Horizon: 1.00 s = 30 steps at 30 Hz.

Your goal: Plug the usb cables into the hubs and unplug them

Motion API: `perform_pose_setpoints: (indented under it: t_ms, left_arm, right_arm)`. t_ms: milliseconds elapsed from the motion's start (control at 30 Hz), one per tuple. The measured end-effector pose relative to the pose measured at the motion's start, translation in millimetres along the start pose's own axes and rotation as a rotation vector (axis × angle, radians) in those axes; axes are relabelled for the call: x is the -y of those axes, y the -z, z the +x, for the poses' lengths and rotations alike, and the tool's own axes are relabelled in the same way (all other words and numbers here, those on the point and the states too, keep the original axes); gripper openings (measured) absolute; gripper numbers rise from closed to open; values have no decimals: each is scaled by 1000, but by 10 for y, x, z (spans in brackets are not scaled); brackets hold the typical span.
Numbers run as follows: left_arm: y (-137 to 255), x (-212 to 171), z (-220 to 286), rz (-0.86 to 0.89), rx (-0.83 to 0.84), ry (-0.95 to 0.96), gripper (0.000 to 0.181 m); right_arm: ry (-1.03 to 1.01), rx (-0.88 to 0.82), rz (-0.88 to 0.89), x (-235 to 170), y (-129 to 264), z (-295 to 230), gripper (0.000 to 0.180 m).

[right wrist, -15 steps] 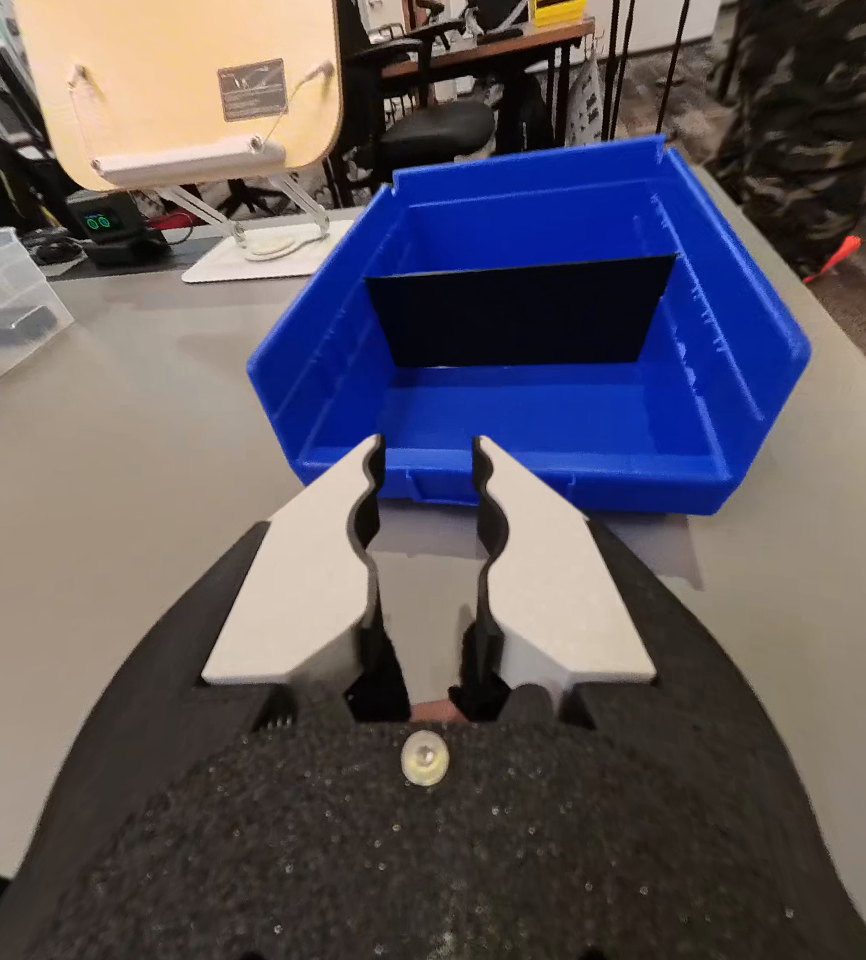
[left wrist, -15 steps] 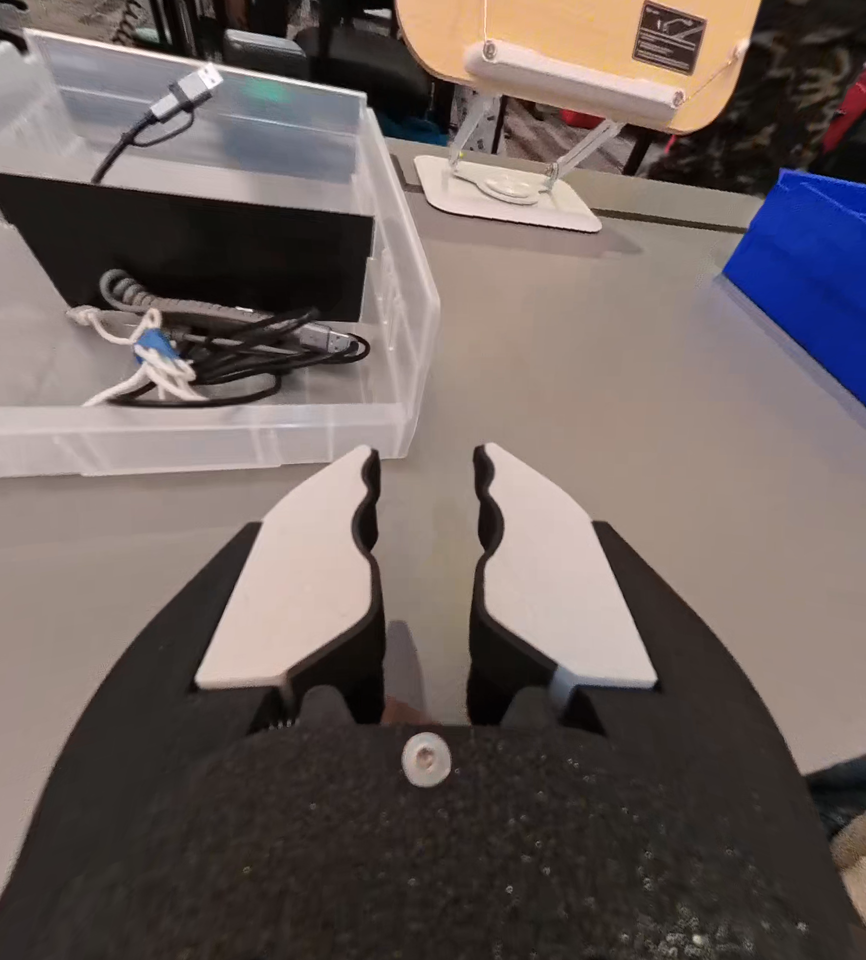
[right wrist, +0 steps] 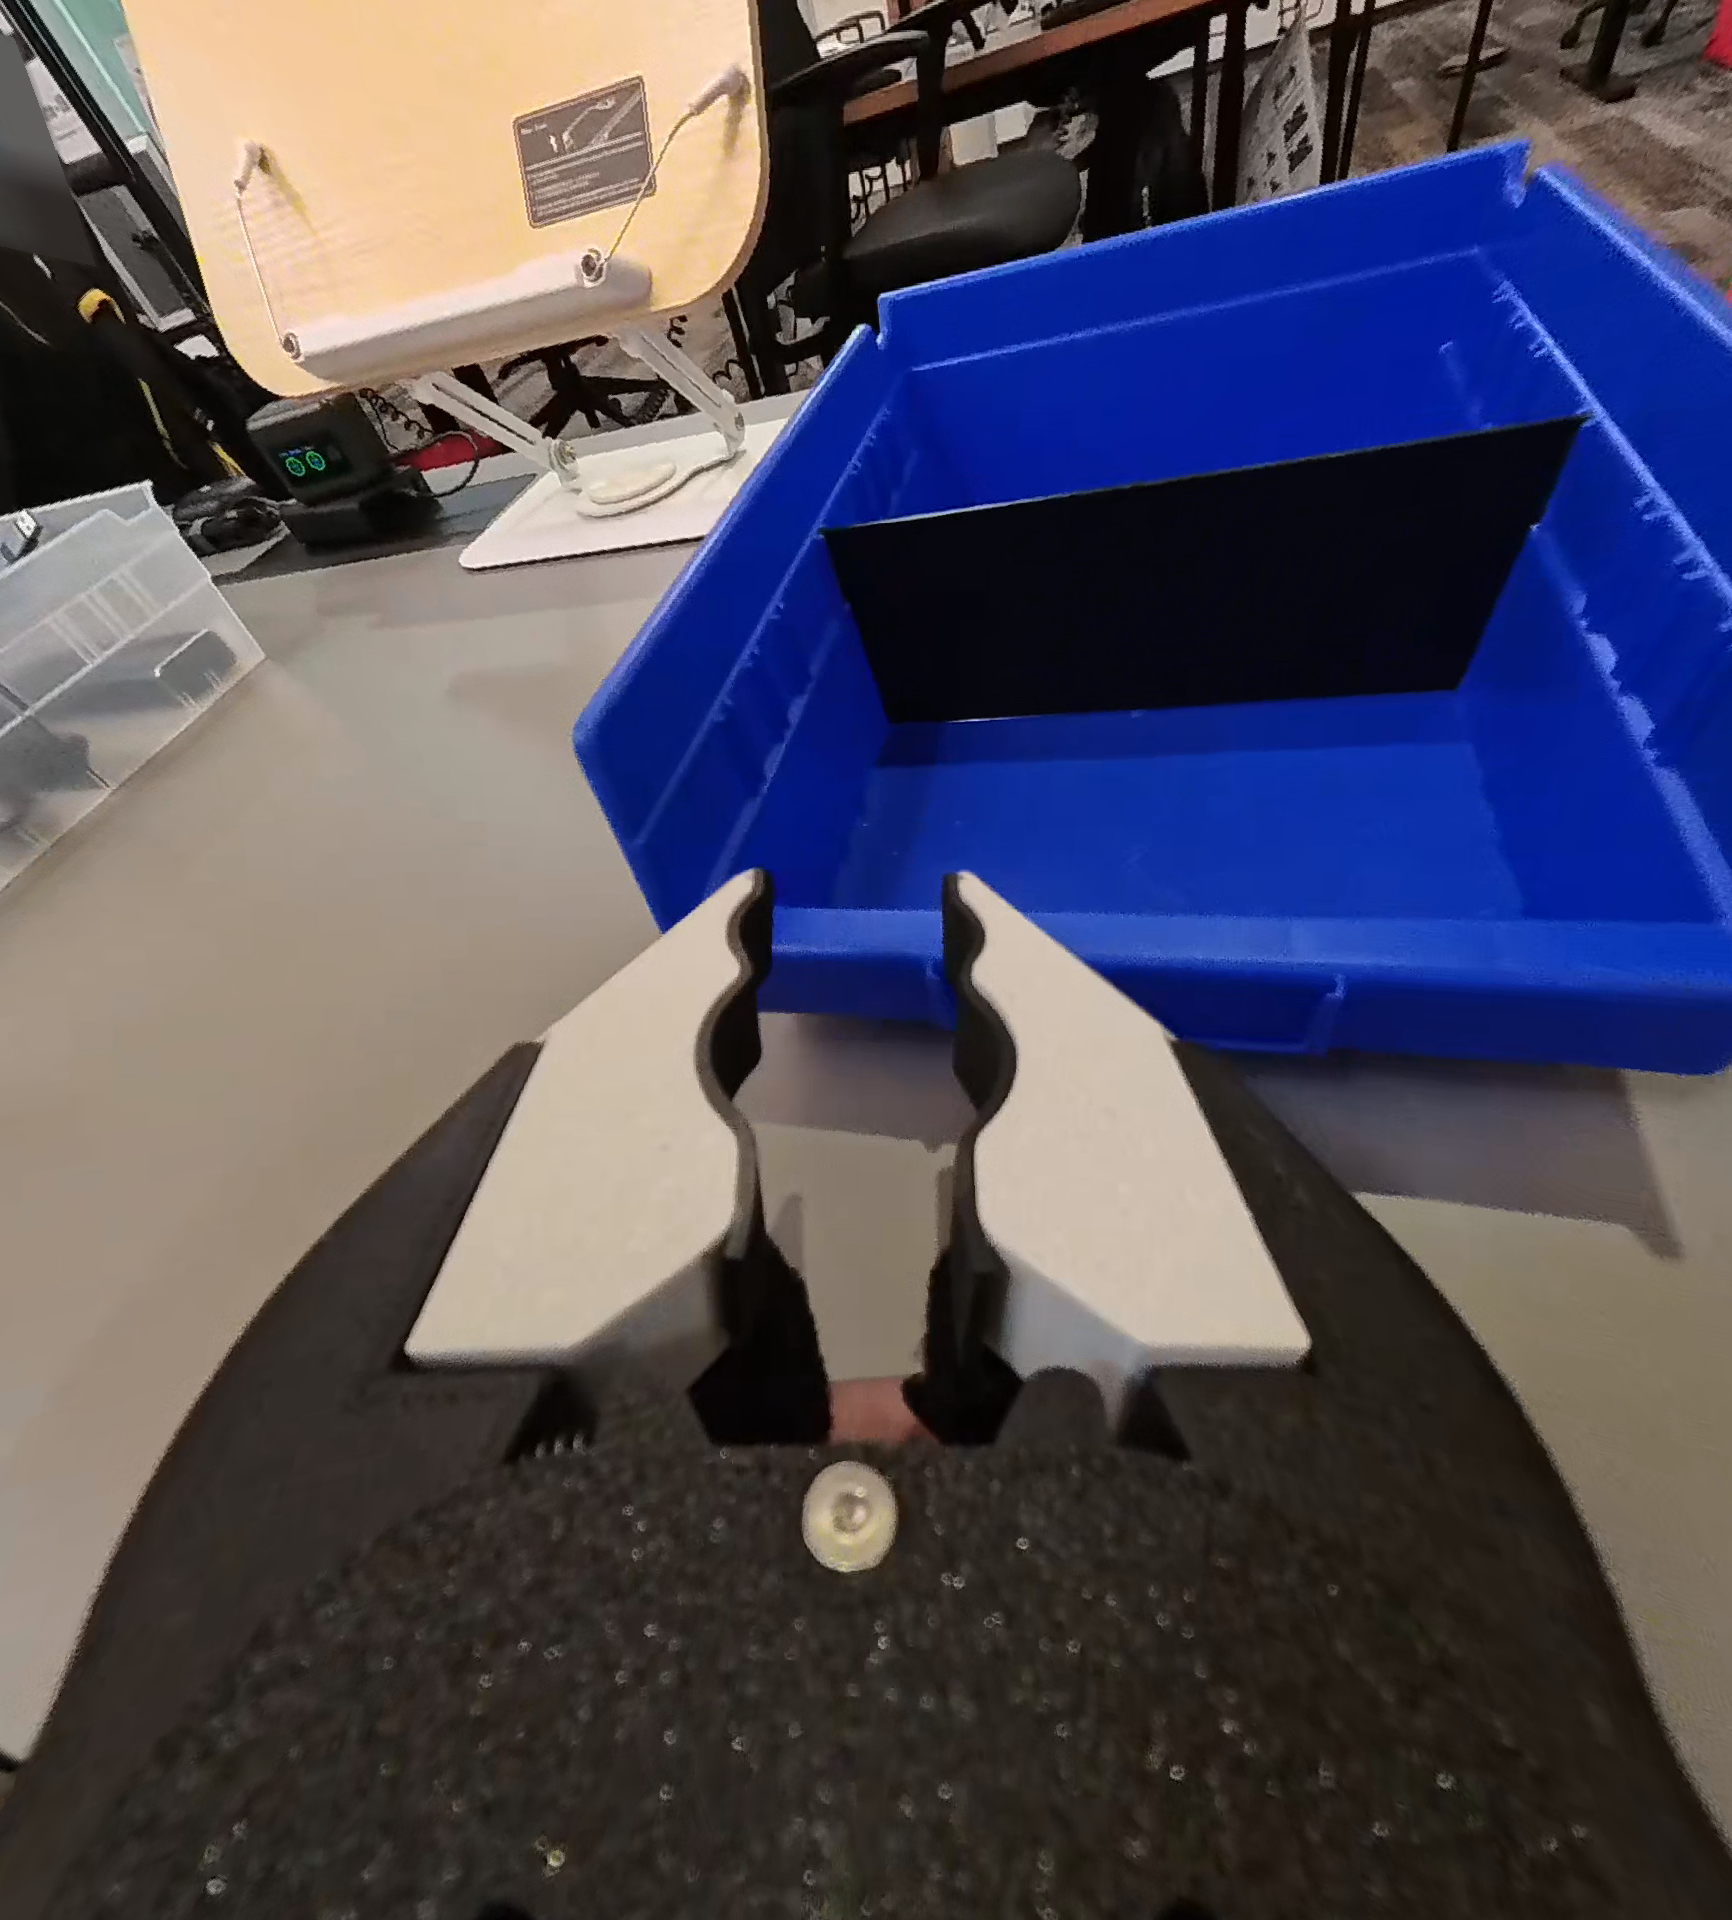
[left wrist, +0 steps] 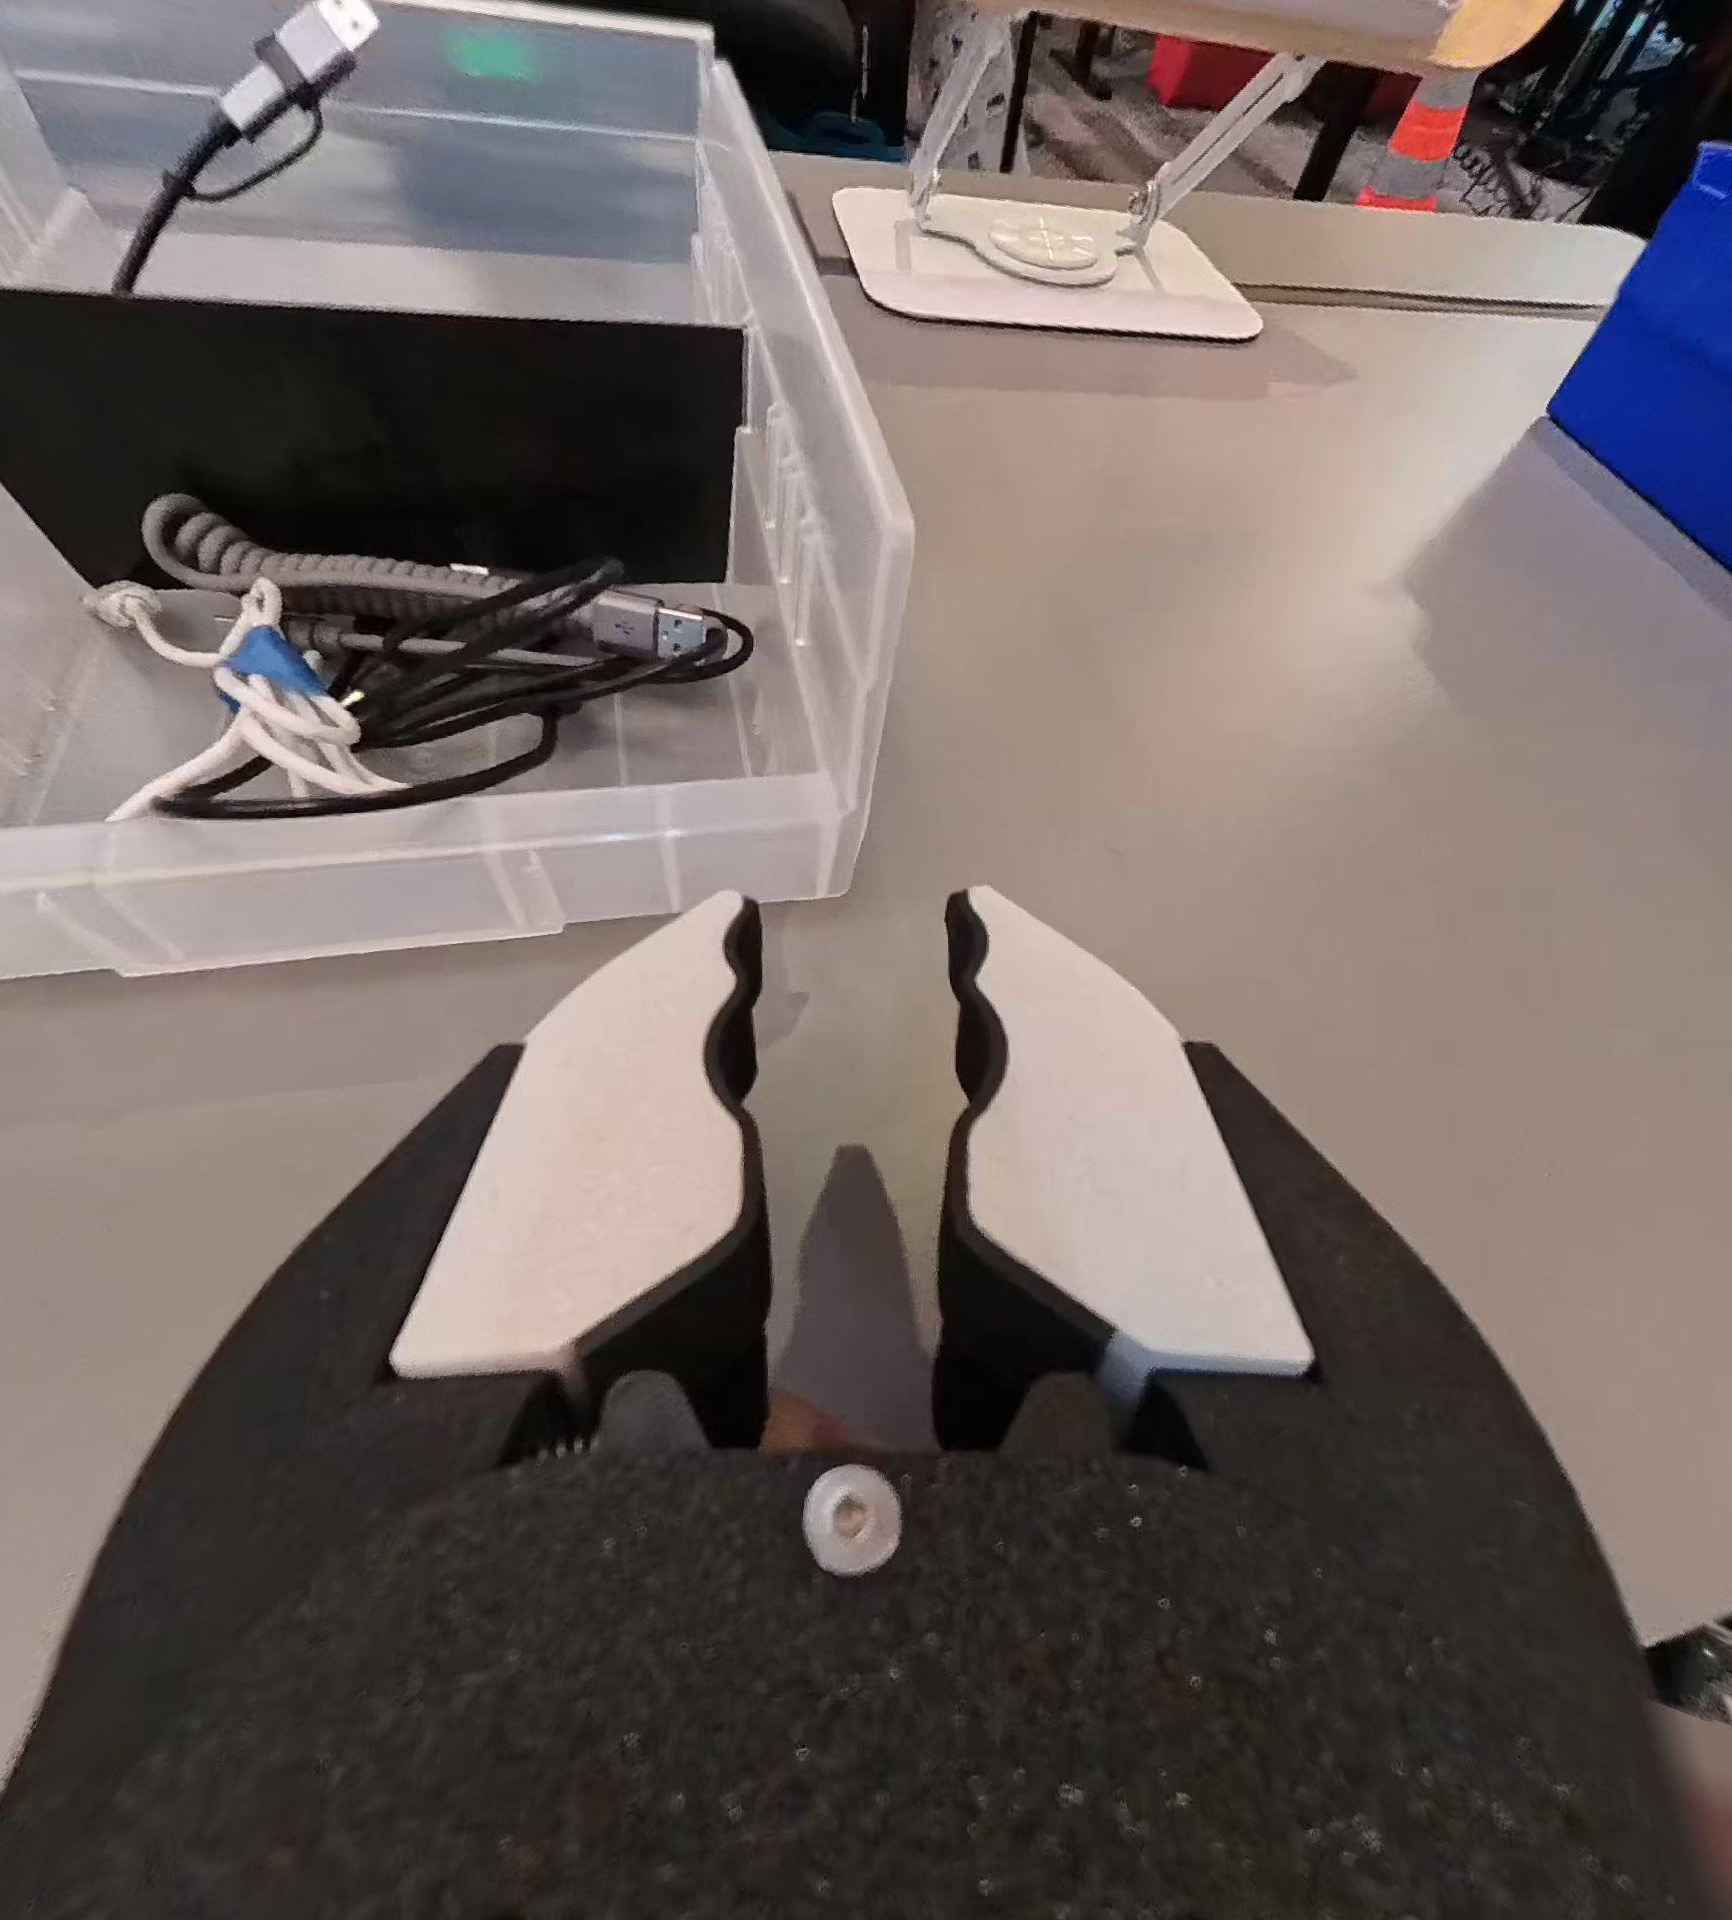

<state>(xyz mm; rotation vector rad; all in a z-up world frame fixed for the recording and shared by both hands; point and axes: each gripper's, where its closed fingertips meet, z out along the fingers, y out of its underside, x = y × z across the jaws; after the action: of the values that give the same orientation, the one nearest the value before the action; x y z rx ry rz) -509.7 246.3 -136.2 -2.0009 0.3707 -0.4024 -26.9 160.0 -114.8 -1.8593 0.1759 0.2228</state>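
A clear plastic bin (left wrist: 820, 665) sits on the grey table at the left. Its front part holds a tangle of black, grey and white usb cables (left wrist: 405, 686), with a grey plug (left wrist: 649, 627) pointing right. A black divider (left wrist: 342, 436) stands across the bin. Behind it another grey plug (left wrist: 306, 47) sticks up on a black cable. My left gripper (left wrist: 854, 909) is open and empty, just right of the bin's front corner. My right gripper (right wrist: 854, 894) is open and empty at the front lip of a blue bin (right wrist: 1257, 997). No hub shows.
The blue bin has a black divider (right wrist: 1184, 582) and a bare front part; it also shows in the left wrist view (left wrist: 1714, 364). A wooden board on a white stand (right wrist: 623, 499) is at the back. The clear bin also shows at the left in the right wrist view (right wrist: 62, 686). The grippers' ends are close to 50 cm from one another.
Both grippers have moved a little forward, the left nearer the clear bin, the right nearer the blue bin. Both stay open and empty.
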Motion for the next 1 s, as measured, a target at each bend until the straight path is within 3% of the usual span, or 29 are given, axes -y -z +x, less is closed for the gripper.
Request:
perform_pose_setpoints:
  t_ms: [1000]
  left_arm:
    - [-66, 7, 96, -10, -41, 10, 34]
  right_arm:
    - [99, -1, -1, -20, 53, -92, 30]
